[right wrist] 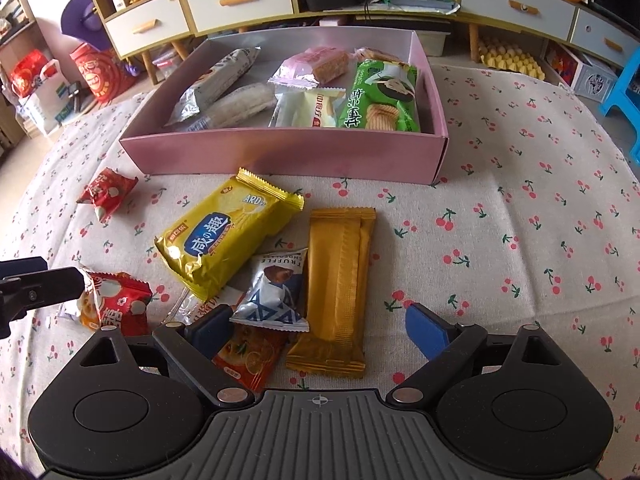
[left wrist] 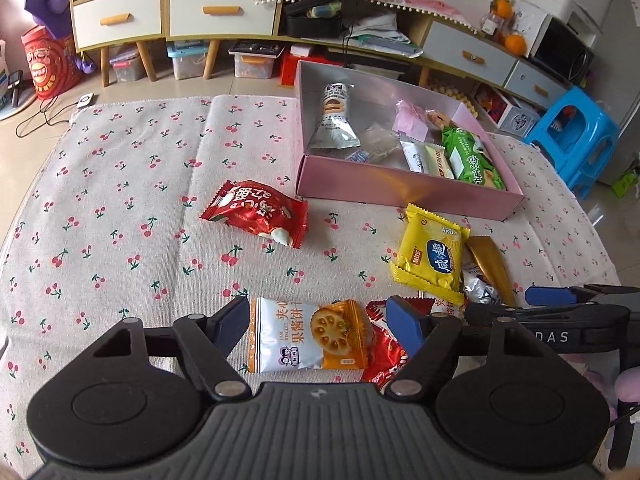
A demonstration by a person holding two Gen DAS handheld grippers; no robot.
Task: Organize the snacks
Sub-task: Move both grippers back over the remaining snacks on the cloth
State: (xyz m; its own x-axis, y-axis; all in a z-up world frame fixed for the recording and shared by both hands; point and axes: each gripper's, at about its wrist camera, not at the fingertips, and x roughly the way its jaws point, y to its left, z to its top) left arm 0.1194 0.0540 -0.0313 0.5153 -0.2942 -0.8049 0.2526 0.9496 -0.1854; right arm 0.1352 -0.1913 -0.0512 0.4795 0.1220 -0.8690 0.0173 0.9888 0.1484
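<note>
In the left wrist view, a white and orange jam biscuit packet (left wrist: 308, 336) lies flat between the fingers of my left gripper (left wrist: 318, 324). The jaws are open: the left pad is at the packet's edge and the right pad (left wrist: 404, 322) stands a little off it, over a red wrapper (left wrist: 384, 354). In the right wrist view, my right gripper (right wrist: 318, 330) is open wide over a gold bar packet (right wrist: 338, 288) and a silver truffle packet (right wrist: 276, 296). A pink box (right wrist: 288, 152) behind them holds several snacks. A yellow cracker packet (right wrist: 224, 236) lies in front of the box.
A red candy packet (left wrist: 256, 216) lies alone on the cherry-print cloth (left wrist: 120, 200) left of the box. Another red packet (right wrist: 120, 300) sits by my left gripper's finger (right wrist: 40, 284). Cabinets, storage bins and a blue stool (left wrist: 576, 144) stand beyond the table's far edge.
</note>
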